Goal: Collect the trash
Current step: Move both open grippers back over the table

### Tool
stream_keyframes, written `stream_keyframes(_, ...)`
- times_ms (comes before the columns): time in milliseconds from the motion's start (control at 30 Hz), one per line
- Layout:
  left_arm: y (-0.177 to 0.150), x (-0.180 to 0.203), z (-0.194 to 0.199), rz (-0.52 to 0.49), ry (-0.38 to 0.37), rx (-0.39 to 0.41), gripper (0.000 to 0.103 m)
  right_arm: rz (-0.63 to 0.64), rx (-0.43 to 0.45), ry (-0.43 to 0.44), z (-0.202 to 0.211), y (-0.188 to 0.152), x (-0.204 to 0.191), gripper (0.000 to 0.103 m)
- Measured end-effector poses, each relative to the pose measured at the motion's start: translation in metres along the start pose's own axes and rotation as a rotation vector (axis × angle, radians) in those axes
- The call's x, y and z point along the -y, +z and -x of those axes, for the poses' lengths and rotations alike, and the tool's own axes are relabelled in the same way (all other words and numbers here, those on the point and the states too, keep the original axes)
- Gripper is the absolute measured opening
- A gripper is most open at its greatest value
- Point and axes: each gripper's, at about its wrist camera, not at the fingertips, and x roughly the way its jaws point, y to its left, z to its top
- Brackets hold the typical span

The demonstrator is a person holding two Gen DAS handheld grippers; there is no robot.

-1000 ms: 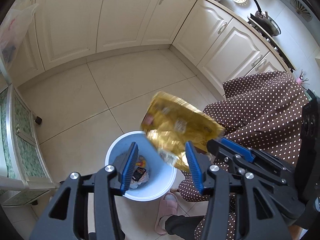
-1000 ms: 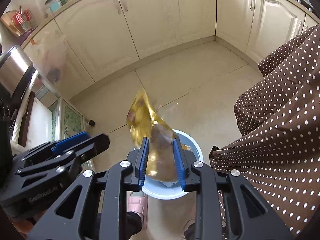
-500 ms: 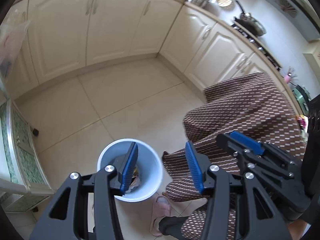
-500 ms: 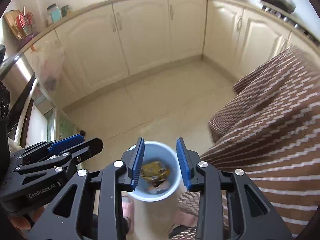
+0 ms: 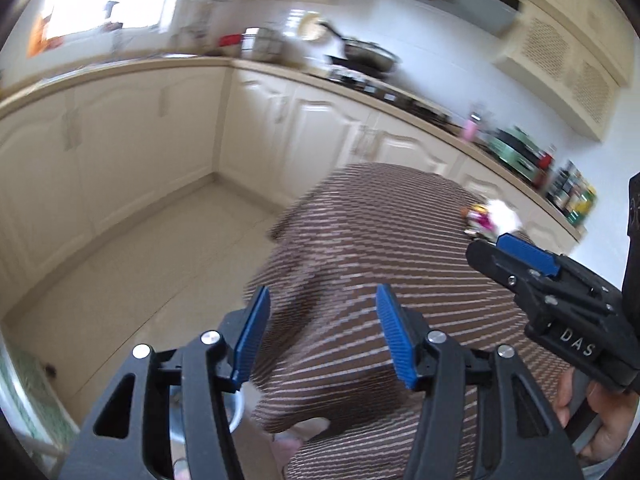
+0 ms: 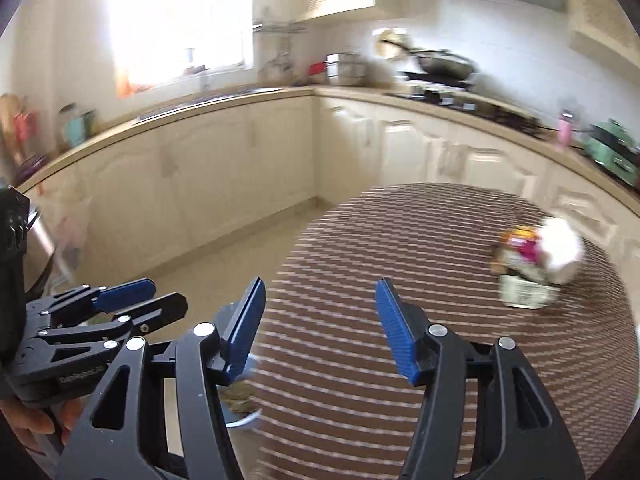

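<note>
Blurred kitchen, brown cloth-covered table point(image 6: 400, 280). Trash pile point(image 6: 536, 264) at two o'clock: light, crumply (probably wrappers); best pinched at an edge. Left gripper point(image 5: 320, 336) and right gripper point(image 6: 320, 328) both opening, empty.

"DAS" on right hand-held gripper point(image 5: 486, 250) (white letters)

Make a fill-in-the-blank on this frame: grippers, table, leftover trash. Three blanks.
1. Nothing sits between the pads of the right gripper; its jaws are ____.
2. The remaining trash pile lies on the ____ tablecloth.
3. The left gripper holds ____ as its jaws open.

Missing words: opening; brown striped-looking; nothing
</note>
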Motion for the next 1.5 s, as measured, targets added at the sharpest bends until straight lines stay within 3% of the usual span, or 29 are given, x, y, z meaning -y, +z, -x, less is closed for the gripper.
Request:
stream_keyframes(167, 0.011, 0.095, -0.037, -0.119, -0.132, -0.050, 0.059, -0.110, 0.010, -0.129, 0.027, -0.018, 0.093, 0.058)
stream_keyframes(333, 0.014, 0.176, -0.086, -0.210, -0.211, -0.124, 0.061, -0.209, 0.002, -0.255, 0.045, -0.037, 0.170, 0.062)
stream_keyframes(600, 0.018, 0.266, -0.166, -0.339, -0.161, -0.176, 0.063, -0.319, -0.025, -0.349, 0.047, -0.059, 0.253, 0.066)
stream_keyframes(767, 0.019, 0.287, -0.200, -0.387, -0.102, -0.200, 0.063, -0.348, -0.033, -0.345, 0.042, -0.062, 0.279, 0.069)
stream_keyframes(967, 0.026, 0.297, -0.219, -0.414, -0.082, -0.229, 0.062, -0.346, -0.049, -0.330, 0.031, -0.056, 0.286, 0.069)
stream_keyframes(1000, 0.026, 0.299, -0.222, -0.421, -0.069, -0.236, 0.060, -0.348, -0.052, -0.327, 0.029, -0.055, 0.287, 0.069)
stream_keyframes(1033, 0.026, 0.300, -0.225, -0.428, -0.055, -0.237, 0.046, -0.348, -0.053, -0.323, 0.027, -0.055, 0.287, 0.069)
stream_keyframes(1133, 0.029, 0.297, -0.226, -0.411, -0.079, -0.245, 0.024, -0.352, -0.062, -0.309, 0.024, -0.055, 0.290, 0.070)
stream_keyframes(1300, 0.031, 0.289, -0.215, -0.385, -0.117, -0.216, 0.018, -0.353, -0.067, -0.294, 0.022, -0.053, 0.290, 0.070)
stream_keyframes(1500, 0.042, 0.266, -0.188, -0.283, -0.196, -0.156, 0.015, -0.346, -0.061, -0.260, 0.017, -0.044, 0.287, 0.070)
